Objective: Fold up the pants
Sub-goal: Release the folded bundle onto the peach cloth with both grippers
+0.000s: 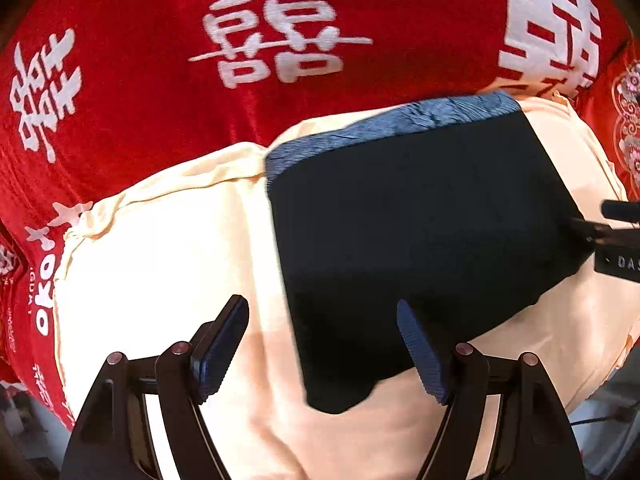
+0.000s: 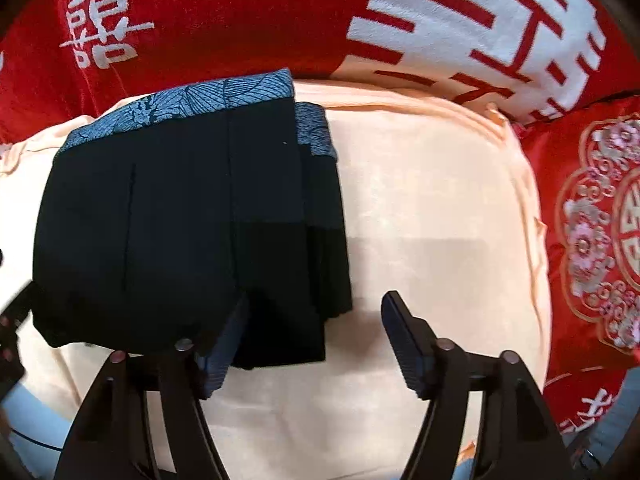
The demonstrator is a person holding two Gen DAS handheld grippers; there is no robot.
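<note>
The black pants (image 1: 420, 240) lie folded into a compact block on a cream cloth (image 1: 168, 280), their blue patterned waistband (image 1: 384, 124) at the far edge. They also show in the right wrist view (image 2: 168, 232), with waistband (image 2: 188, 104) away from me. My left gripper (image 1: 324, 344) is open and empty above the pants' near left edge. My right gripper (image 2: 316, 332) is open and empty above the pants' near right corner; it shows at the right edge of the left wrist view (image 1: 616, 240).
A red blanket with white characters (image 1: 200, 40) covers the surface beyond the cream cloth (image 2: 432, 200). A red embroidered cushion (image 2: 592, 220) lies to the right. A dark cable (image 1: 596, 420) runs at the near right.
</note>
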